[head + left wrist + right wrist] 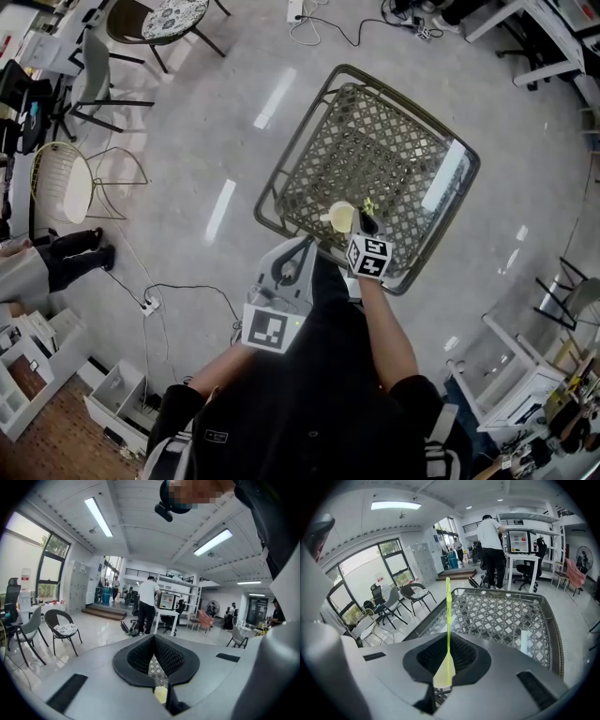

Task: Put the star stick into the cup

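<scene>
Right hand-held gripper (448, 654) is closed on the star stick (448, 616), whose thin yellow-green shaft projects straight out beyond the jaws, over the lattice desk (506, 616). The yellow cup (340, 217) stands on the desk just beside the stick, at its 9 o'clock. Left hand-held gripper (153, 641), jaws together and empty, rests near the cup at its 7 o'clock. The stick appears light, slender and probably flexible. A firm but gentle pinch low on the shaft suits it, though the free tip may wobble.
</scene>
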